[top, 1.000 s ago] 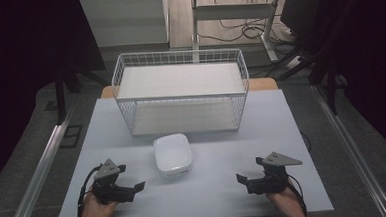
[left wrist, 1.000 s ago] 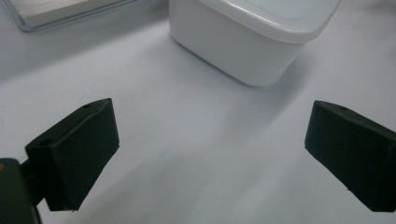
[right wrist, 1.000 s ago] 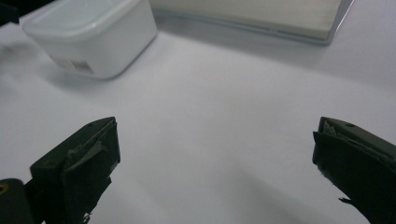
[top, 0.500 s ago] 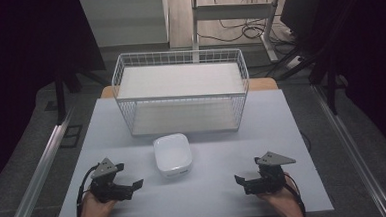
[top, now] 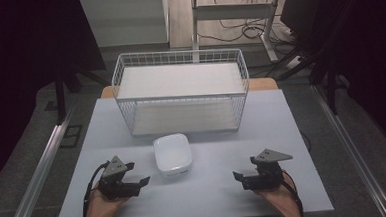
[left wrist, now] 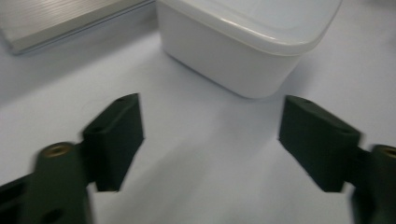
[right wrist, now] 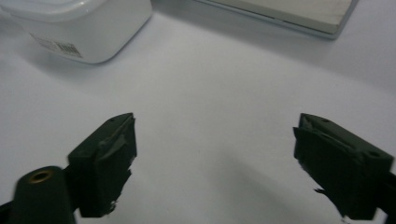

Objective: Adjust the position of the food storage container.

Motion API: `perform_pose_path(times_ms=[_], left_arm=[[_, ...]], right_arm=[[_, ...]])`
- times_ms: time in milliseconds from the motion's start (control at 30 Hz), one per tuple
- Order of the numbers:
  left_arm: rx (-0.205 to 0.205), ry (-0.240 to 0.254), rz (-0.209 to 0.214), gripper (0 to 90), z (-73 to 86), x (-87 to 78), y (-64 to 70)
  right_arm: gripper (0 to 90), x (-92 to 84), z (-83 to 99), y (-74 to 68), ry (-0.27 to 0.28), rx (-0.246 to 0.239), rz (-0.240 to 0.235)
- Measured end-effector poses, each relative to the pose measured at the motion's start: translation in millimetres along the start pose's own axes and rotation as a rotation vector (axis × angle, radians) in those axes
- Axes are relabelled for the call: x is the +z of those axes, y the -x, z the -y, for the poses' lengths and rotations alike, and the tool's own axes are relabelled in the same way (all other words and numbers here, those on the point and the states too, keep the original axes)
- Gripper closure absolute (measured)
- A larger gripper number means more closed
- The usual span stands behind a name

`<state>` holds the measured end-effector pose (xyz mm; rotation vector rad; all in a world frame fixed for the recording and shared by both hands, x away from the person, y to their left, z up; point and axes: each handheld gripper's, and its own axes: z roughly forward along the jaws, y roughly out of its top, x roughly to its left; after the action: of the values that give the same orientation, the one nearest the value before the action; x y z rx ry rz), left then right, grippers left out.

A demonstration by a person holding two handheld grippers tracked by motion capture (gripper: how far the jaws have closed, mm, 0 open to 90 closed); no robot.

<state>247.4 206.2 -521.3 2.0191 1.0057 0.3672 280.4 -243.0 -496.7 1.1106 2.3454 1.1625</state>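
Observation:
A white lidded plastic box (top: 172,155) sits on the table, in front of a white wire basket (top: 181,91). My left gripper (top: 143,181) rests low at the front left, pointing toward the box (left wrist: 243,42). Its jaws have just been closing a little and stand apart with nothing between them. My right gripper (top: 237,177) rests at the front right, pointing left toward the box (right wrist: 88,28), which bears a barcode label. Its jaws have also just been closing slightly and hold nothing.
The pale table (top: 215,197) ends close in front of both hands. Metal rails (top: 39,171) run along the floor at either side. Behind the basket stand a desk frame and cables (top: 247,30).
Both grippers' jaws have narrowed slightly. Both hands stay where they were, and the box has not moved.

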Motion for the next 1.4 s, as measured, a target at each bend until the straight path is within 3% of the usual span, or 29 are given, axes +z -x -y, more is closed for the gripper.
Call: perform_pose_path(times_ms=[33,100,133,167,233,300,400,600,633,667,700,733,800,867,900,967,1033,1100,1300,1400], left_arm=[[0.000,-0.010,0.012,38.6,-4.1,3.5,0.4],[-0.004,-0.013,0.014,49.8,-6.3,5.4,-0.1],[-0.019,-0.019,0.019,49.8,-8.8,8.2,-1.4],[-0.026,-0.023,0.024,64.0,-10.4,10.6,-2.8],[-0.053,-0.035,0.074,72.3,-13.5,18.4,-5.7],[-0.055,-0.046,0.083,79.5,-14.5,21.4,-4.6],[-0.036,-0.062,0.099,85.2,-19.0,31.0,3.4],[-0.006,-0.063,0.152,88.3,-28.4,42.6,21.6],[0.014,-0.065,0.180,88.5,-33.4,50.0,30.8],[0.014,-0.065,0.180,88.4,-33.4,50.0,30.8],[0.029,-0.068,0.201,88.4,-37.2,56.7,38.9],[0.055,-0.076,0.198,88.4,-40.7,60.4,45.3],[0.065,-0.073,0.182,88.4,-42.5,58.9,47.4],[0.048,-0.053,0.152,89.5,-44.1,49.4,40.5],[0.029,-0.037,0.122,89.5,-44.6,43.4,33.0],[-0.032,-0.008,0.071,89.9,-45.8,35.5,13.3],[-0.078,0.000,0.039,90.0,-49.5,35.7,-9.3],[-0.108,0.013,0.041,90.0,-56.9,46.1,-27.6],[-0.101,-0.017,0.085,90.0,-66.8,74.4,-33.1],[-0.097,-0.035,0.107,90.0,-63.2,75.0,-27.9]], right_arm=[[22.8,-0.5,-3.0,-1.6,0.002,-0.010,-0.004],[24.6,-0.8,-4.1,-2.0,0.003,-0.015,-0.008],[26.5,-1.2,-5.8,-2.7,0.007,-0.019,-0.008],[30.5,-1.2,-9.5,-3.8,0.015,-0.025,-0.008],[33.5,-0.1,-12.0,-4.6,0.014,-0.027,-0.011],[35.4,1.1,-13.1,-4.9,0.013,-0.034,-0.016],[42.1,6.0,-16.9,-6.4,0.010,-0.058,-0.026],[53.3,6.6,-21.0,-8.1,0.028,-0.079,-0.044],[58.2,7.1,-22.4,-8.1,0.034,-0.077,-0.052],[58.2,7.1,-22.4,-8.1,0.034,-0.077,-0.052],[60.0,7.5,-23.0,-7.9,0.034,-0.079,-0.056],[64.9,9.2,-23.7,-8.4,0.031,-0.083,-0.066],[66.6,9.4,-23.6,-8.7,0.027,-0.087,-0.067],[74.8,8.0,-22.9,-8.4,0.009,-0.091,-0.074],[74.8,8.0,-22.9,-8.4,0.009,-0.091,-0.074],[81.3,7.5,-23.3,-5.8,0.009,-0.060,-0.095],[87.0,8.0,-24.8,-5.2,0.011,-0.042,-0.107],[89.1,10.9,-29.0,-9.7,0.005,-0.040,-0.124],[89.2,27.0,-37.0,-21.4,-0.052,-0.065,-0.140],[89.2,41.7,-39.8,-26.8,-0.083,-0.078,-0.148]])
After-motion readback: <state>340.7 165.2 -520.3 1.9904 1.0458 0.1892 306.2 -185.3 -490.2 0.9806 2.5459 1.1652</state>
